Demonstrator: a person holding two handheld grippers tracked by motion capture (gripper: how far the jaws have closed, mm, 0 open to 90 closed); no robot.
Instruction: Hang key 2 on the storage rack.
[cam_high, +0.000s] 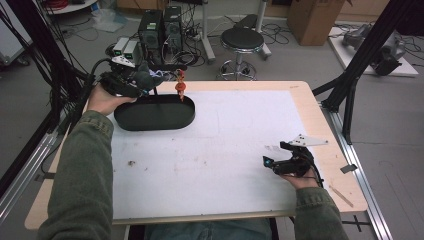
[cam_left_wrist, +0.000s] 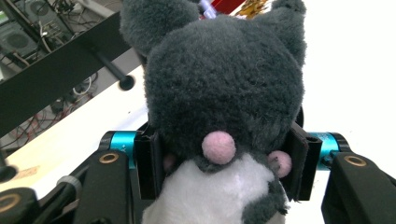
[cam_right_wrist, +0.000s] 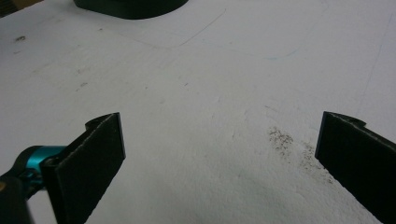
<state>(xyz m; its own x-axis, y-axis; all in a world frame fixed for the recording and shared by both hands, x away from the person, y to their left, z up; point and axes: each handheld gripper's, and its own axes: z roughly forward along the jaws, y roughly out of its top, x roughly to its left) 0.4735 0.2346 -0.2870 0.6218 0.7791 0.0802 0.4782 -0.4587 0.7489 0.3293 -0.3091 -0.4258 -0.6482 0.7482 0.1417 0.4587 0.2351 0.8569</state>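
High view: left claw (cam_high: 150, 80) up at the far-left corner of the bench (cam_high: 225, 145), clenched on a grey plush toy (cam_high: 145, 79), toy hanging right at the claw tips, just over the far rim of the black oval tray (cam_high: 155, 116). Small orange figure (cam_high: 180, 86) stands just past the claw tips, at the tray's far edge, can't tell if it's touching the tray. Right claw (cam_high: 272, 162) low on the near-right of the bench, well apart from tray & toy, jaws spread, nothing in them. Left claw view: plush toy (cam_left_wrist: 224, 102) squeezed between both black pads (cam_left_wrist: 149, 163), grey head & ears pointing away from the claw, pink nose and white chest nearest the cam; claw (cam_left_wrist: 224, 161) grasping it at cheek level. Bench edge and a black frame bar (cam_left_wrist: 56, 70) off to the claw's left. Right claw view: right claw (cam_right_wrist: 219, 154) released, jaws wide, bare white bench (cam_right_wrist: 196, 93) between them w/ a dark smudge (cam_right_wrist: 289, 142) near one pad; tray (cam_right_wrist: 130, 7) far ahead of the claw.
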